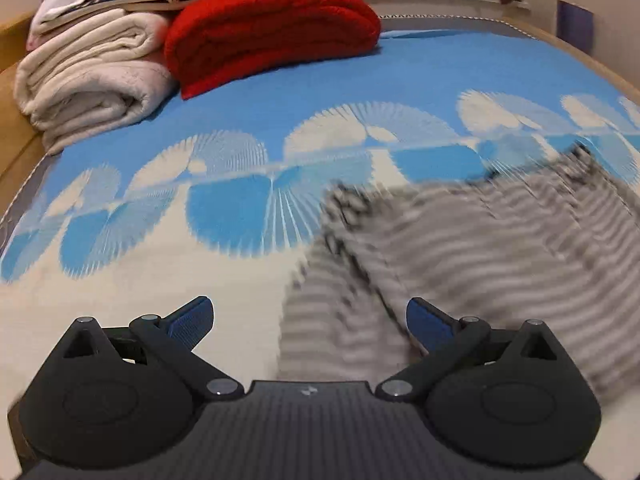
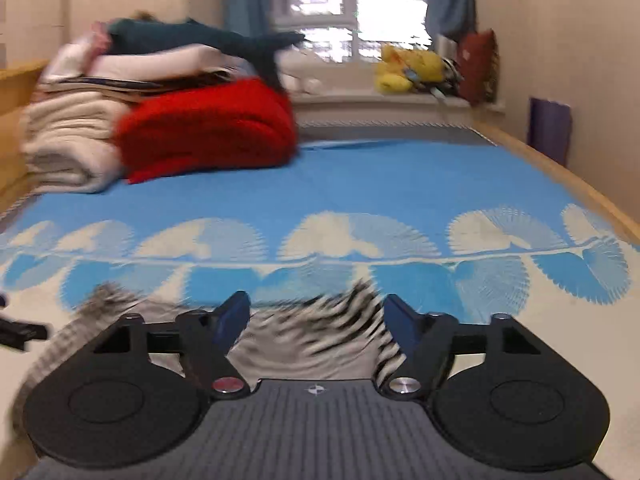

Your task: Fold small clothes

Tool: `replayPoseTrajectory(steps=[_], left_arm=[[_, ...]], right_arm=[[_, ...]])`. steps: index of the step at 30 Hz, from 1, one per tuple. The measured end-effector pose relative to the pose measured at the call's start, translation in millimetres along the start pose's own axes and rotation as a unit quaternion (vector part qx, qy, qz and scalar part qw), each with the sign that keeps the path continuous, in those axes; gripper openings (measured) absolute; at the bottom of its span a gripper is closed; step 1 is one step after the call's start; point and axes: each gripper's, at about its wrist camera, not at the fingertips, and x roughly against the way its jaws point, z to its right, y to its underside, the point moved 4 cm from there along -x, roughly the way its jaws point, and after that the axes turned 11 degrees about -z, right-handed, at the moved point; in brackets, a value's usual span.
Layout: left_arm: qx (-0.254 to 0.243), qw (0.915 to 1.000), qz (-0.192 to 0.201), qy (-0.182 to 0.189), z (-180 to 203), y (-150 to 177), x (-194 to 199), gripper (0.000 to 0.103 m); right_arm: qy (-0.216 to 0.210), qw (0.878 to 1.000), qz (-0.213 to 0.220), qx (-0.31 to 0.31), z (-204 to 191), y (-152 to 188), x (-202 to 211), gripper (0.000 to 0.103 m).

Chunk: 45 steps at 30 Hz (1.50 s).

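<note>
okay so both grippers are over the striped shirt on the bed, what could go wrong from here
Both views are motion-blurred, so the striped garment has edges that are hard to judge; a pinch could miss the hem.

The left gripper and right gripper are open and hold nothing, so closing now might also catch the blue-and-white bedspread under the cloth.

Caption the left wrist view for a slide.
Open left gripper above a striped garment on the blue-and-cream bedspread, folded blankets behind.

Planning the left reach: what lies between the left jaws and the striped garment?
Nothing: in the left wrist view, the striped garment already lies between the open jaws of the left gripper.
</note>
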Motion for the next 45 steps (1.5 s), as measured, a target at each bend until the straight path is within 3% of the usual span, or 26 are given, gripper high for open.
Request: replayPoseTrajectory(steps=[6,12,17,45], left_arm=[[0.042,0.9987,-0.02,0.02,23,111,29,0.103],[0.094,0.9943,-0.022,0.046,26,153,37,0.103],[0.095,0.9954,0.003,0.012,23,161,43,0.103],[0.097,0.9951,-0.013,0.011,19,158,26,0.103]], right_arm=[[0.006,0.999,-0.035,0.022,-33,122,54,0.081],[0.017,0.997,-0.063,-0.039,-28,174,66,0.08],[0.011,0.999,-0.04,-0.022,-31,185,73,0.08],[0.01,0.998,-0.043,-0.034,-30,185,60,0.08]])
